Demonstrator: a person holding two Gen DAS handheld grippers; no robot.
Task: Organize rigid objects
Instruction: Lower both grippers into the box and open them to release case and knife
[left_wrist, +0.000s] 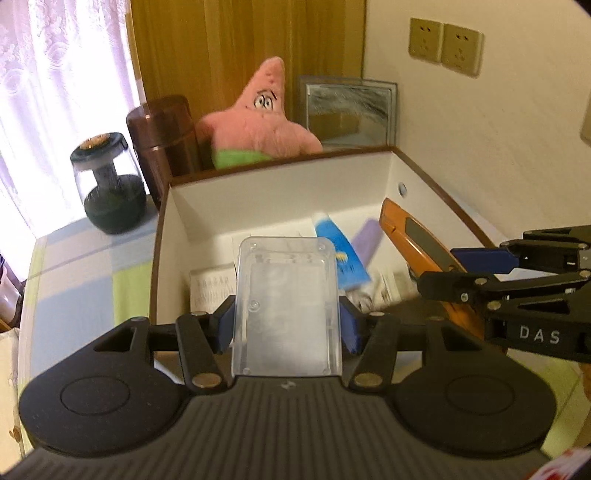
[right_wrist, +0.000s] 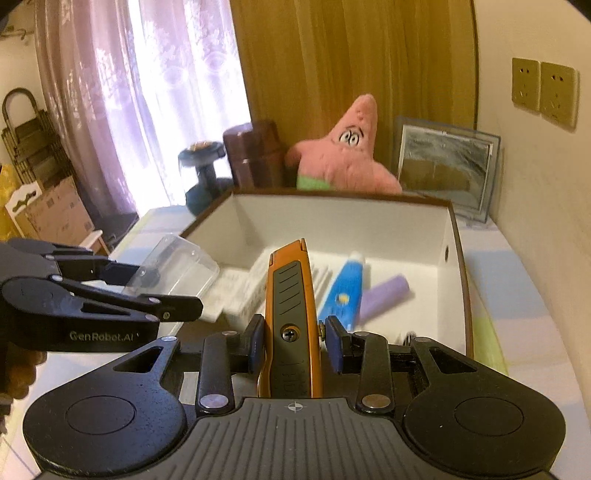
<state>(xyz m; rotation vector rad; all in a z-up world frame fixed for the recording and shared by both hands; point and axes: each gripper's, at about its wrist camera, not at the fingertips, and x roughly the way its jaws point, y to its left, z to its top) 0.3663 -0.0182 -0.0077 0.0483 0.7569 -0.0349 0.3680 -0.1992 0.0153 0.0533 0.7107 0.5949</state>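
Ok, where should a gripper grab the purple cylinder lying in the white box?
Grip the purple cylinder across its round middle, coming straight down from above: it lies flat and slanted on the white box floor, its left end close beside the blue tube.

Clear plastic case (left_wrist: 286, 306) and orange utility knife (right_wrist: 291, 317) — both gripper-held above the white box (right_wrist: 332, 218).

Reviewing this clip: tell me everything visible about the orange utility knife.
The orange utility knife has a metal-looking orange body with a dark ribbed slider panel and a cross-head screw. No blade is visible. The right claw is shut on it near its rear, nose pointing forward and up over the white box. Nothing else visibly touches it.
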